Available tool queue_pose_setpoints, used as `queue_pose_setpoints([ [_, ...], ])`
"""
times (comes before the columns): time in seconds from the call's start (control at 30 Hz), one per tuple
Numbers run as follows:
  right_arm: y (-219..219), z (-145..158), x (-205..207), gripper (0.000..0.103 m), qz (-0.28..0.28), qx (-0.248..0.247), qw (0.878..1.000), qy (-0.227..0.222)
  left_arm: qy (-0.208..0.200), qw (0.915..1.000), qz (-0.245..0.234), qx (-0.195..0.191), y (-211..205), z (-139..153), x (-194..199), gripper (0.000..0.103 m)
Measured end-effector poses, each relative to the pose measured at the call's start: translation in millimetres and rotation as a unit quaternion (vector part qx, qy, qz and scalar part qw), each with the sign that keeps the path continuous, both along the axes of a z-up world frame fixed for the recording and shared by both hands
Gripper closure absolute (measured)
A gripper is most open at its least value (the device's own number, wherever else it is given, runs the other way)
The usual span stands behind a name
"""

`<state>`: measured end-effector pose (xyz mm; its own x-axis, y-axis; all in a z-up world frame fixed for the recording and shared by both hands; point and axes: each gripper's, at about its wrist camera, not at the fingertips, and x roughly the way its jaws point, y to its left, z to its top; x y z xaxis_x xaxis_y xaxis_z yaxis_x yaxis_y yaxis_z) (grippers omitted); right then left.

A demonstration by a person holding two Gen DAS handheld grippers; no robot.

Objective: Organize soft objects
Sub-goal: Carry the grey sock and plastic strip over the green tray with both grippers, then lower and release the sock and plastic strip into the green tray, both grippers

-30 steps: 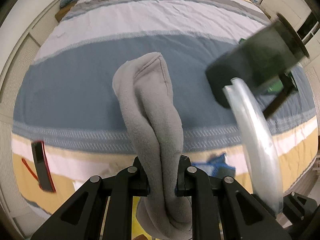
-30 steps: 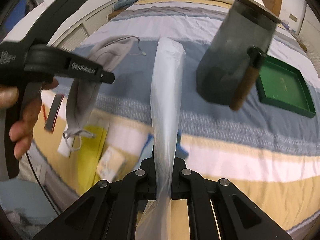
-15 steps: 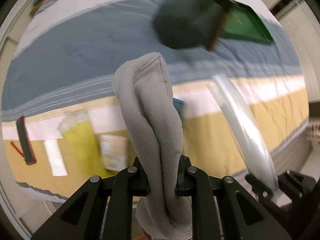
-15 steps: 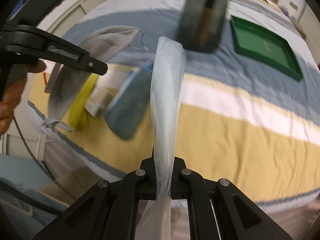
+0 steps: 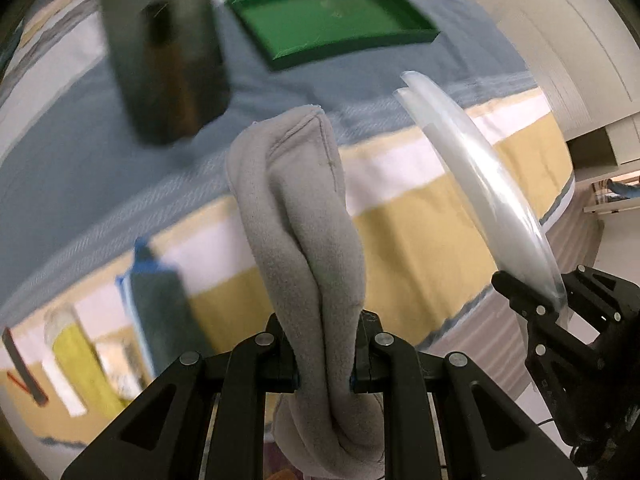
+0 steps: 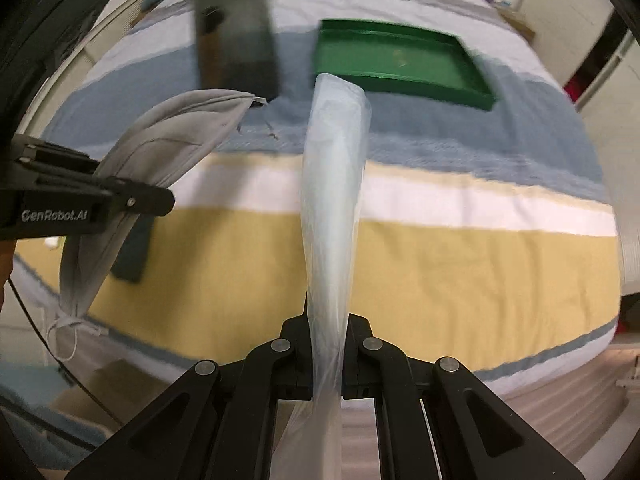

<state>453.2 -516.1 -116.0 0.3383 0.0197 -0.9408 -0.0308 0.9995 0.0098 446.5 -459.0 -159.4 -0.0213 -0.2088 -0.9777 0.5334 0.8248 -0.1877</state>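
My left gripper (image 5: 324,376) is shut on a grey fleece cloth (image 5: 300,220) that stands up between its fingers and bunches below them. The same cloth (image 6: 160,148) hangs from that gripper at the left of the right wrist view, a drawstring dangling under it. My right gripper (image 6: 326,364) is shut on a clear plastic bag (image 6: 332,200), which rises as a long folded strip. The bag (image 5: 480,184) also shows at the right of the left wrist view. Both grippers hover above the near edge of the striped bed (image 6: 460,272).
A green tray (image 6: 400,60) lies on the blue stripe, also seen as the tray (image 5: 332,20) from the left. A dark cylindrical container (image 6: 236,28) with a brown handle stands left of it. A dark blue cloth (image 5: 156,300), a yellow item (image 5: 76,356) and a red-edged phone (image 5: 20,364) lie near the bed's edge.
Both grippers have swept sideways along the bed, holding their loads. The green tray and dark container have come into the middle of both views; the small items have slid left.
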Motion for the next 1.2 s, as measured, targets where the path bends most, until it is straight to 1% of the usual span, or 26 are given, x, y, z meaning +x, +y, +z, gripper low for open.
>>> queue_pose_setpoints([
  [0.07, -19.6, 4.6, 9.8, 0.098, -0.009, -0.01, 1.0, -0.013, -0.008, 0.9998, 0.001, -0.015, -20.4, 5.1, 11.2, 0.09],
  [0.1, -22.6, 4.2, 12.3, 0.098, -0.01, -0.014, 1.0, -0.018, -0.013, 0.9997, 0.0, -0.021, -28.1, 6.9, 15.9, 0.09],
  [0.17, -38.9, 10.1, 26.6, 0.098, -0.015, -0.025, 0.999, -0.033, -0.028, 0.9991, 0.0, -0.031, -47.1, 11.2, 28.5, 0.09],
  [0.27, -64.6, 20.9, 54.4, 0.098, -0.016, -0.043, 0.997, -0.065, -0.063, 0.9969, 0.006, -0.048, -78.4, 19.8, 55.6, 0.09],
  [0.37, -81.4, 26.9, 82.5, 0.098, -0.02, -0.057, 0.994, -0.096, -0.09, 0.9939, 0.02, -0.061, -102.7, 20.3, 86.6, 0.09],
  [0.43, -90.0, 28.9, 104.9, 0.098, -0.019, -0.071, 0.99, -0.119, -0.111, 0.9911, 0.034, -0.065, -117.7, 19.3, 111.8, 0.09],
  [0.47, -98.1, 33.1, 122.4, 0.098, -0.018, -0.076, 0.988, -0.136, -0.123, 0.989, 0.044, -0.068, -126.2, 18.0, 128.1, 0.089],
  [0.5, -100.3, 33.5, 128.8, 0.098, -0.018, -0.081, 0.986, -0.143, -0.134, 0.9874, 0.051, -0.068, -131.3, 16.3, 138.8, 0.089],
  [0.53, -105.1, 35.7, 141.3, 0.098, -0.017, -0.087, 0.984, -0.154, -0.146, 0.9853, 0.06, -0.067, -137.5, 11.2, 149.3, 0.089],
  [0.63, -116.5, 38.3, 180.6, 0.098, -0.012, -0.095, 0.978, -0.187, -0.183, 0.9771, 0.091, -0.058, -150.6, 1.2, 189.4, 0.089],
  [0.67, -120.8, 39.5, 199.2, 0.098, -0.01, -0.098, 0.975, -0.198, -0.194, 0.9741, 0.102, -0.055, -154.1, -2.8, 203.3, 0.089],
  [0.77, -125.6, 30.8, 236.5, 0.098, -0.004, -0.103, 0.971, -0.217, -0.225, 0.9647, 0.131, -0.037, -158.7, -16.4, 239.0, 0.089],
  [0.87, -134.0, 16.3, 273.7, 0.097, -0.005, -0.105, 0.969, -0.225, -0.233, 0.9596, 0.155, -0.023, -158.3, -31.9, 266.6, 0.089],
  [0.97, -136.7, -11.0, 307.9, 0.097, -0.011, -0.112, 0.969, -0.221, -0.238, 0.9553, 0.175, -0.006, -161.6, -52.6, 286.5, 0.089],
  [1.0, -134.7, -23.9, 314.9, 0.097, -0.014, -0.112, 0.97, -0.217, -0.238, 0.9547, 0.179, -0.003, -160.9, -57.3, 290.2, 0.089],
  [1.03, -138.7, -45.4, 322.5, 0.097, -0.016, -0.113, 0.97, -0.212, -0.238, 0.9541, 0.182, -0.001, -163.2, -59.6, 291.5, 0.089],
  [1.1, -135.2, -66.7, 331.9, 0.097, -0.016, -0.122, 0.972, -0.201, -0.243, 0.9523, 0.184, 0.009, -164.1, -70.2, 297.4, 0.088],
  [1.13, -130.0, -69.5, 351.0, 0.097, -0.015, -0.124, 0.972, -0.197, -0.244, 0.9518, 0.186, 0.01, -163.5, -73.4, 299.7, 0.088],
  [1.17, -129.5, -79.6, 365.8, 0.097, -0.013, -0.126, 0.973, -0.191, -0.246, 0.9511, 0.186, 0.012, -163.9, -76.5, 301.4, 0.088],
  [1.2, -129.1, -87.4, 372.0, 0.097, -0.012, -0.128, 0.974, -0.185, -0.252, 0.9502, 0.183, 0.019, -165.0, -79.4, 301.8, 0.087],
])
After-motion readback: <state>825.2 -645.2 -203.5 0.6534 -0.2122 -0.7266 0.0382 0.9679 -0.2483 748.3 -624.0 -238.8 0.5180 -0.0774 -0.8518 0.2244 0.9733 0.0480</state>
